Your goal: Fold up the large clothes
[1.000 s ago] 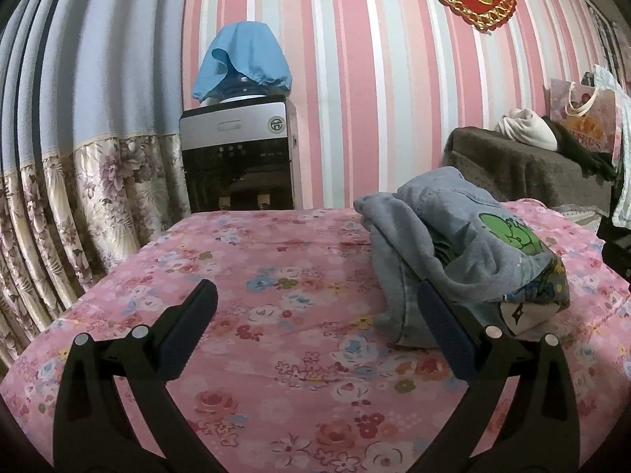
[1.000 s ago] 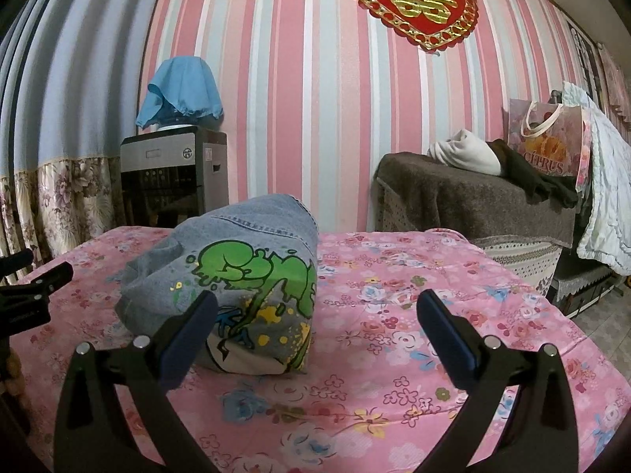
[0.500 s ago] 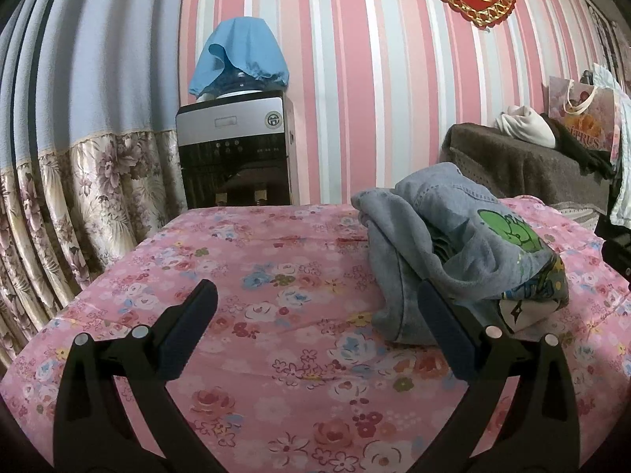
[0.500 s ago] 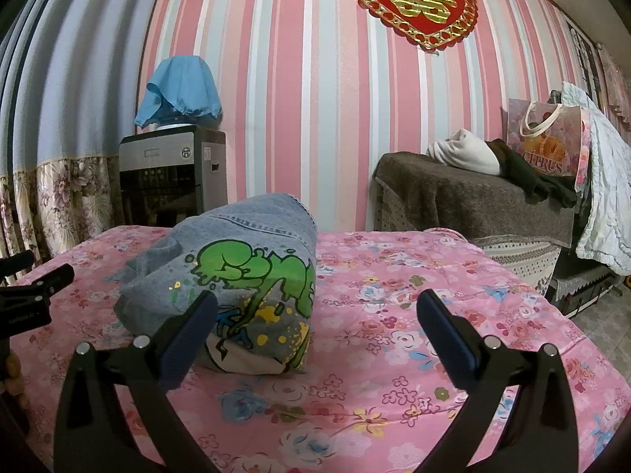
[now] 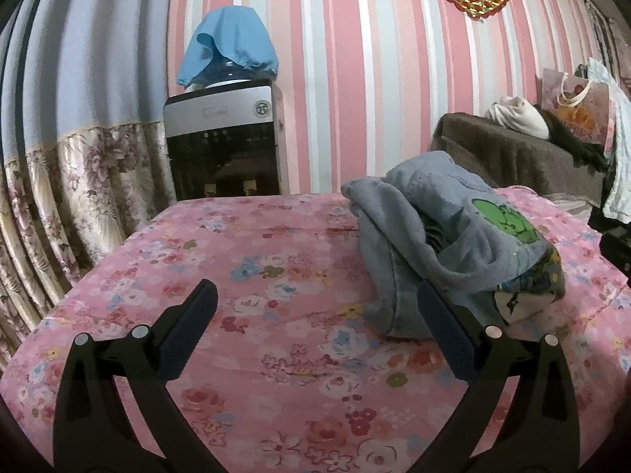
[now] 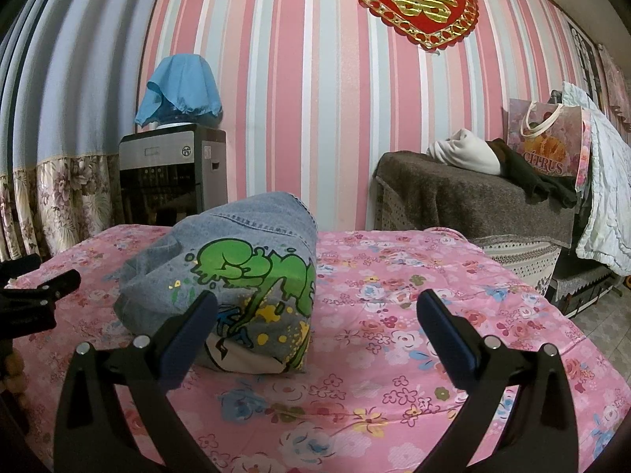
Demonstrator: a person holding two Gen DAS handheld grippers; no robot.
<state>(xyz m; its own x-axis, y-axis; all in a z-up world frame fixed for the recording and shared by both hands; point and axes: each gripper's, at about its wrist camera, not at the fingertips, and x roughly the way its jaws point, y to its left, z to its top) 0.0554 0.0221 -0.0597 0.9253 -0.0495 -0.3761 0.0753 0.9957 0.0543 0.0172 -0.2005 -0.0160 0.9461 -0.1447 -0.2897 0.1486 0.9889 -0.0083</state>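
**Folded denim bundle on the floral bed, both grippers released**

The denim garment (image 6: 232, 276) lies folded into a thick bundle on the pink floral bedspread (image 5: 244, 276), its green cartoon print (image 6: 256, 268) facing the right wrist camera and a pale lining showing at the near bottom edge. In the left wrist view the same bundle (image 5: 445, 244) sits to the right of centre, its layered open side turned toward the camera.

The left hand-held gripper (image 5: 315, 315) hovers over the bedspread with its jaws spread wide and nothing between them; its right finger overlaps the bundle's near edge in the picture (whether it touches the cloth cannot be told). The right hand-held gripper (image 6: 315, 315) is likewise released and carries nothing, its left finger in front of the bundle.

Behind the bed, a water dispenser (image 6: 173, 173) topped with a blue cloth cover (image 6: 181, 86) stands against the striped wall.
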